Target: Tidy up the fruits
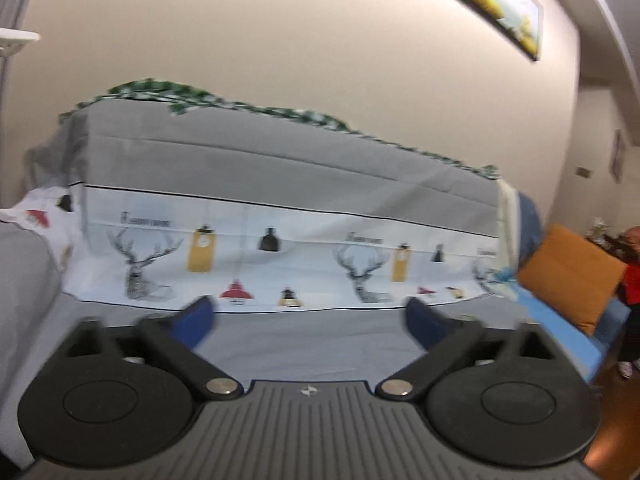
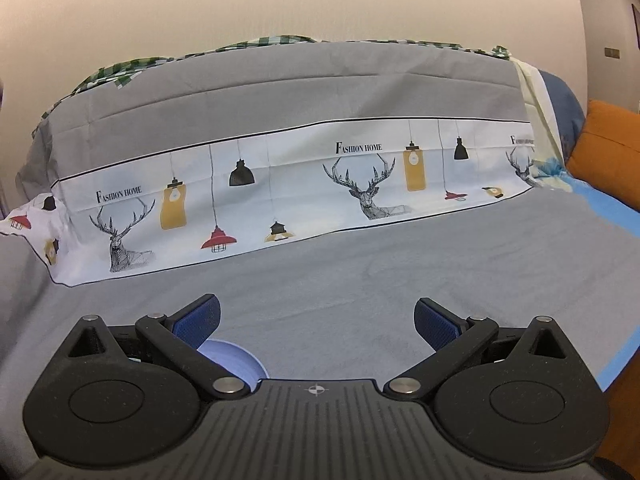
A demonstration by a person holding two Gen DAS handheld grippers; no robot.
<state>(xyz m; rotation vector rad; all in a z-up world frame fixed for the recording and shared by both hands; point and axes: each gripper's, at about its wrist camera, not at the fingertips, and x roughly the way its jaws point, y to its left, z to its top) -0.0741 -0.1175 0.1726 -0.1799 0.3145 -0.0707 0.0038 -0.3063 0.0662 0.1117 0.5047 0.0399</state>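
No fruit shows in either view. My left gripper (image 1: 310, 322) is open and empty, held above the grey sheet and facing the covered sofa back. My right gripper (image 2: 316, 326) is open and empty, low over the grey sheet (image 2: 360, 288). A pale blue round rim, like a plate or bowl (image 2: 236, 360), peeks out just below and behind the right gripper's left finger (image 2: 196, 322); most of it is hidden by the gripper body.
A sofa back draped in a grey and white sheet with deer and lamp prints (image 2: 288, 168) rises ahead. An orange cushion (image 1: 568, 276) lies at the right on a blue sofa seat (image 1: 560, 332). A framed picture (image 1: 496, 0) hangs on the beige wall.
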